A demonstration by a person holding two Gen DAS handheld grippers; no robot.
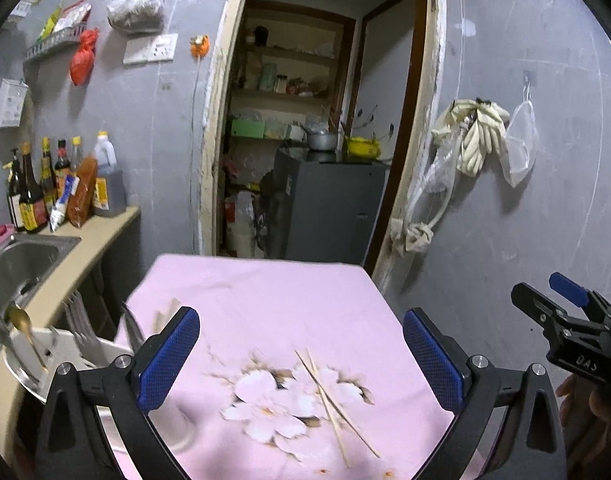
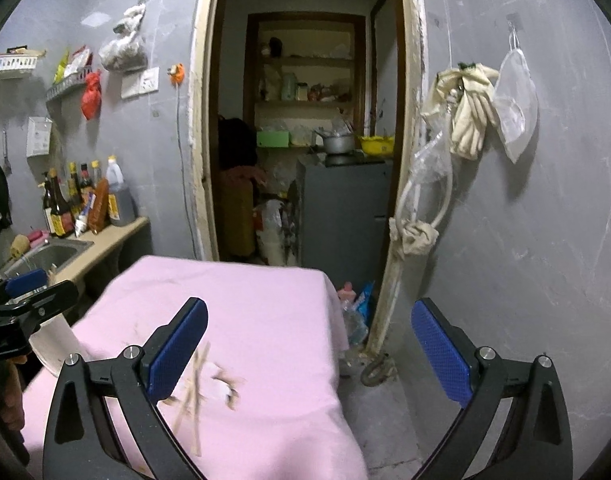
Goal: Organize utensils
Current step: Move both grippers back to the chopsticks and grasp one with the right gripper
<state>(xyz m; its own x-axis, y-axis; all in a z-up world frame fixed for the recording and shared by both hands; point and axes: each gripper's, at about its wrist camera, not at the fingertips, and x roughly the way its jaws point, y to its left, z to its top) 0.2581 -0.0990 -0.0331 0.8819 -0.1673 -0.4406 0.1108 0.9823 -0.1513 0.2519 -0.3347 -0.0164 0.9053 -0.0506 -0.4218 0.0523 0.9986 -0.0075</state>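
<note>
A pair of wooden chopsticks (image 1: pixel 331 400) lies crossed on the pink flowered tablecloth (image 1: pixel 265 300), between my left gripper's (image 1: pixel 301 356) open, empty fingers. They also show blurred in the right wrist view (image 2: pixel 191 396), by the left finger of my right gripper (image 2: pixel 309 348), which is open and empty over the table's right edge. A white utensil holder (image 1: pixel 57 348) stands at the table's left edge with a golden spoon (image 1: pixel 19 322) and other utensils in it. The right gripper shows at the right of the left wrist view (image 1: pixel 561 312).
A counter with a steel sink (image 1: pixel 13 264) and sauce bottles (image 1: pixel 65 184) runs along the left. An open doorway (image 1: pixel 313 140) with shelves and a grey cabinet is behind the table. Gloves and bags hang on the right wall (image 1: pixel 481 136). Bottles and clutter lie on the floor (image 2: pixel 355 312).
</note>
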